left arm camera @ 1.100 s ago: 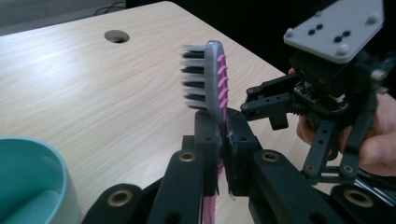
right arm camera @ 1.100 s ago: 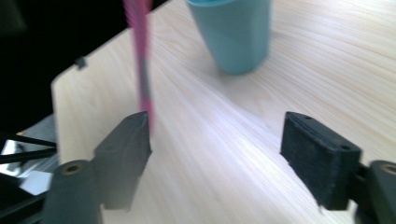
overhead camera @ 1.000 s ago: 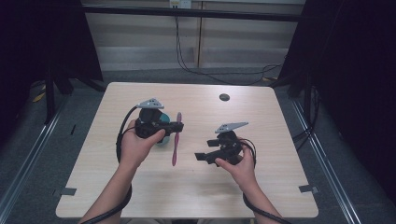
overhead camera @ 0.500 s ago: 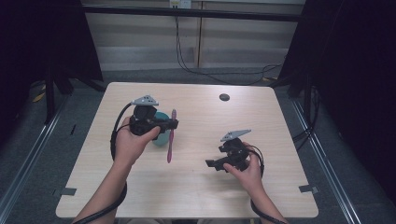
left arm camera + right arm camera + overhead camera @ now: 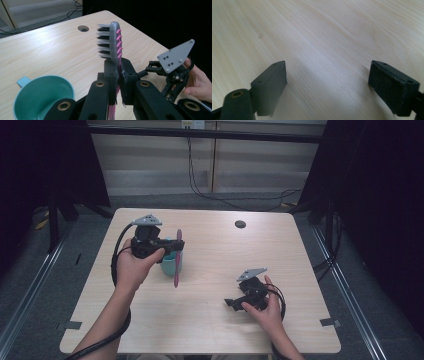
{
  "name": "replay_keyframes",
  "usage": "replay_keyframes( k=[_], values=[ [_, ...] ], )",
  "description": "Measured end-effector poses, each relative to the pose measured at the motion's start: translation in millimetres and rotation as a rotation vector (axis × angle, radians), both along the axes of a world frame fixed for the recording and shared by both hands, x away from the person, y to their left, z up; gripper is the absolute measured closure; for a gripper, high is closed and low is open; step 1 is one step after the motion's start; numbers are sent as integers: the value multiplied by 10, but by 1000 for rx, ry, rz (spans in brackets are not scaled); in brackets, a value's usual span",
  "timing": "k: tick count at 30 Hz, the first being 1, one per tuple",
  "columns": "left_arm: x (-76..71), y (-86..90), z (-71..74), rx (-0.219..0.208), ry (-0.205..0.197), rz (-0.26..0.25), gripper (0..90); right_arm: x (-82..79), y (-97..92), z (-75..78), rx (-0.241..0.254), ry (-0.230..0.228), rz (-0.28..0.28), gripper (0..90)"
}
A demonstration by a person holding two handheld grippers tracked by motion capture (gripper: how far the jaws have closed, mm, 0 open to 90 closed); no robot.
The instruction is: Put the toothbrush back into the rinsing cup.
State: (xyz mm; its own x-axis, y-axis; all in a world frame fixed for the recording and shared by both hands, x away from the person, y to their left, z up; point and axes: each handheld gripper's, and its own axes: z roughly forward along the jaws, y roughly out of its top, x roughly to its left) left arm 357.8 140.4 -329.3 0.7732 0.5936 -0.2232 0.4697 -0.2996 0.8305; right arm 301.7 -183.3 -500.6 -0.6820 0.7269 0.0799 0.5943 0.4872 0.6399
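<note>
Left gripper view: left claw (image 5: 117, 75) clamps a pink toothbrush (image 5: 113, 45) bristles-up above the teal cup (image 5: 43, 96) at nine o'clock, apparently for dropping in; right claw (image 5: 328, 87) rests released, empty, on the tabletop (image 5: 317, 32).

I can read no text, label, brand, number or sign anywhere in these views. The toothbrush (image 5: 114, 42), the teal cup (image 5: 42, 96) and the wooden table (image 5: 210, 310) carry no lettering that I can make out. The grey plate (image 5: 176, 55) on the right gripper shows small holes and no marks.
</note>
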Motion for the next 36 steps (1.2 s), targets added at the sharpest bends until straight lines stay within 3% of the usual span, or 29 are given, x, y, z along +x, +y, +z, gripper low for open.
replay_keyframes(
  k=[5, 8, 21, 29, 36],
  values=[
    [27, 12, 55, -11, -6, 15, 856, -46, -23, -37, 13, -43, 12, 135],
    [48, 9, 88, -13, -11, 20, 856, -78, -8, -58, -3, -70, 21, 123],
    [168, 47, 181, -11, -39, 72, 856, -136, -53, -111, 32, -118, 7, 118],
    [237, 59, 221, -5, -58, 92, 855, -127, -48, -112, 34, -118, 6, 117],
    [308, 94, 267, -27, -59, 114, 855, -127, -48, -112, 34, -118, 5, 118]
  ],
)
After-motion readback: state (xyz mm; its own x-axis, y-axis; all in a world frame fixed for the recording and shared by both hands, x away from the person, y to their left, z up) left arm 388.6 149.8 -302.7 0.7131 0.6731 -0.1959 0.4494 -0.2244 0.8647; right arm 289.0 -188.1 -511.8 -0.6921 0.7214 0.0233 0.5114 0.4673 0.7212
